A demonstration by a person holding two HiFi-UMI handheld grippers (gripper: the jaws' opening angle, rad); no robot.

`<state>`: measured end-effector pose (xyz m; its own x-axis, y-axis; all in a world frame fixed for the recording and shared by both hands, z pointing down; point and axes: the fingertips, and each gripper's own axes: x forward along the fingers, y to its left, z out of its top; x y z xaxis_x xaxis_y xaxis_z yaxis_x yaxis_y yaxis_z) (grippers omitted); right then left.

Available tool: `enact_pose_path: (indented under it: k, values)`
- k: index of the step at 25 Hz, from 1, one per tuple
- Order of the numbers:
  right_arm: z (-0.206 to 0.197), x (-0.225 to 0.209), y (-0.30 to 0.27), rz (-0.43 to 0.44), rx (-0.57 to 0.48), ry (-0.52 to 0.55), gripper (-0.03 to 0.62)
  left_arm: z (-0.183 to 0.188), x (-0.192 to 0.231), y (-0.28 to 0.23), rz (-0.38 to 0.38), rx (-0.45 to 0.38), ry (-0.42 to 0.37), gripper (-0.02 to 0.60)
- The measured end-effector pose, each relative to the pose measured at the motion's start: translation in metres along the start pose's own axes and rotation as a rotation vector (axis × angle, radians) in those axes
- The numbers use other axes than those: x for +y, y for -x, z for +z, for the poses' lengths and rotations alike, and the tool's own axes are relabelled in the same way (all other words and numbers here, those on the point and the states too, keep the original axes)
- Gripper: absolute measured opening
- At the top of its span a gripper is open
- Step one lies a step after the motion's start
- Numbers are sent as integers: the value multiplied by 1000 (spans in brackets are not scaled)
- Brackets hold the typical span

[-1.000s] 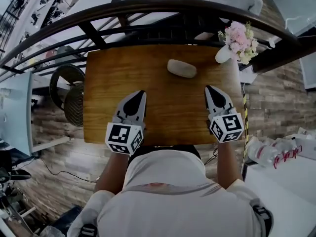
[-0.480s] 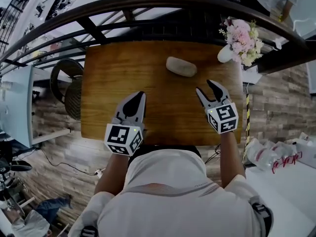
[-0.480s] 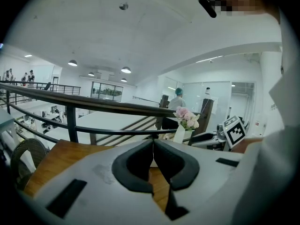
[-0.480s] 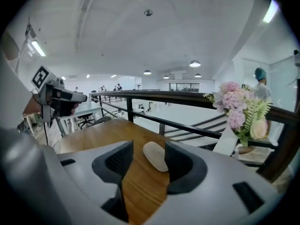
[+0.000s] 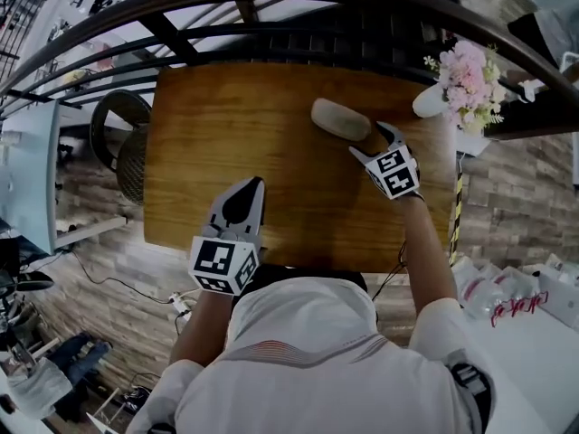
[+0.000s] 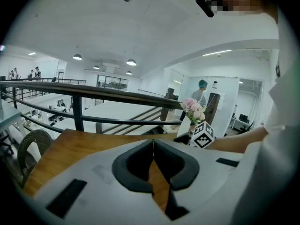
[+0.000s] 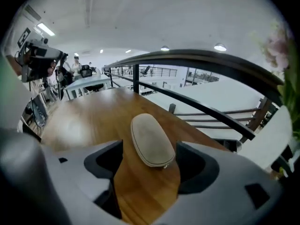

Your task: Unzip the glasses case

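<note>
The beige oval glasses case (image 5: 338, 118) lies zipped on the far right part of the wooden table (image 5: 226, 107). My right gripper (image 5: 373, 143) sits just at its near right end, its jaws having just been opening. In the right gripper view the case (image 7: 151, 138) has its near end, with a small zip pull (image 7: 165, 166), between the open jaws, and the pads do not press it. My left gripper (image 5: 252, 185) hovers over the table's near left part, shut on nothing, its tips (image 6: 153, 142) together; the case is well off to its right.
A white vase of pink flowers (image 5: 461, 84) stands at the table's far right corner, close to the right gripper. A dark curved railing (image 5: 271, 7) runs behind the table. A wicker chair (image 5: 127, 156) stands to the left. The table's near edge is at my body.
The right gripper has gone forward and down from the near right of the table to the case, and its jaws have opened. The left gripper stays shut and has sunk a little.
</note>
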<state>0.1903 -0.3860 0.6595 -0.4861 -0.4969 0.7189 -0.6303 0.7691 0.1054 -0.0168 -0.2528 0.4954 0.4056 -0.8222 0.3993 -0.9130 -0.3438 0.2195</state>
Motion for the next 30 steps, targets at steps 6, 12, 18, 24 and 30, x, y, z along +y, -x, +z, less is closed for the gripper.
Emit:
enact_pose_path:
  k: [6,12,18,24,30]
  values:
    - [-23,-12,-52,40,95,87,434,-18,6,4,34,48,21,17]
    - [-31,-10,-58,62,104,111,437,-24,7,7,46,60,31,17]
    - [-10,4,-46,70,20,-5,408,-17,17,-1,28,52,30,17]
    - [16,20,-5,91,-120,-258,402,-7,14,5,7,26,16,17]
    - [46,36,47,108,-234,-380,402,8,5,7,-28,-19,5,17]
